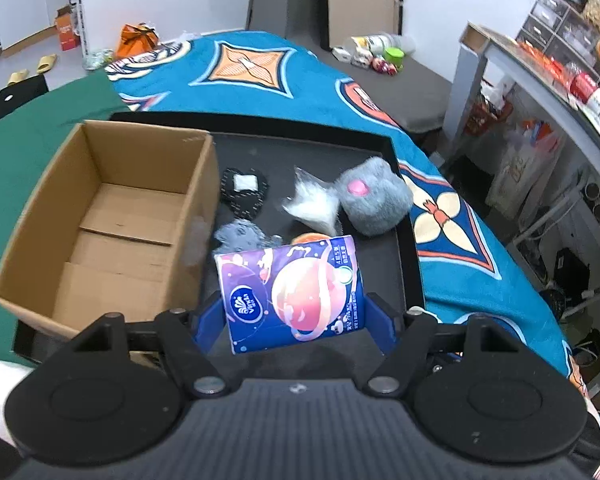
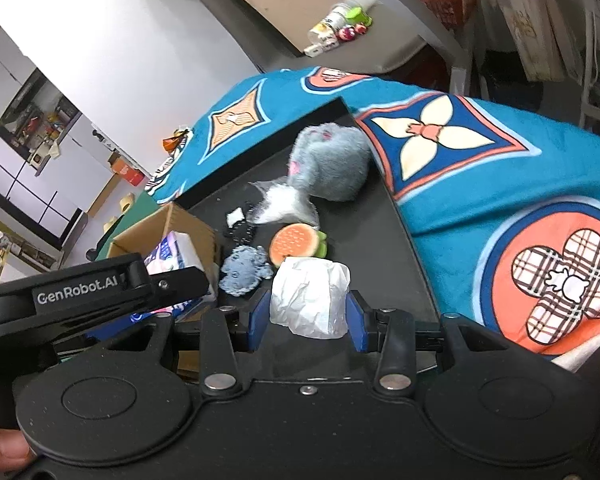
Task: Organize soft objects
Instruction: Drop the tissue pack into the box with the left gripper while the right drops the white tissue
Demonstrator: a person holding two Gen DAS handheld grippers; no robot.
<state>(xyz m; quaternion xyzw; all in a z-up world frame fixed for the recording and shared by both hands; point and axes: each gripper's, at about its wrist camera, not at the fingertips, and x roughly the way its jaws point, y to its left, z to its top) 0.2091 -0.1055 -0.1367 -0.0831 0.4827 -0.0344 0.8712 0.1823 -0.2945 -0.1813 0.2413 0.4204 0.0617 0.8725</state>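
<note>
My left gripper (image 1: 294,314) is shut on a purple tissue pack (image 1: 292,292) and holds it above the black tray (image 1: 404,264), just right of the open cardboard box (image 1: 112,220). The pack also shows in the right wrist view (image 2: 172,260), beside the box (image 2: 196,232). My right gripper (image 2: 308,316) is shut on a crumpled white paper wad (image 2: 310,300). On the tray lie a grey plush (image 1: 374,196) (image 2: 332,164), a white fluffy piece (image 1: 314,204) (image 2: 284,204), a burger toy (image 2: 298,246), a grey knitted scrap (image 1: 240,234) (image 2: 244,270) and a black heart patch (image 1: 244,194).
The tray sits on a blue patterned blanket (image 1: 260,64) (image 2: 480,184), with green cloth (image 1: 16,160) to the left. A cluttered shelf unit (image 1: 540,92) stands at the right. Bottles and toys (image 1: 376,54) lie on a grey surface behind.
</note>
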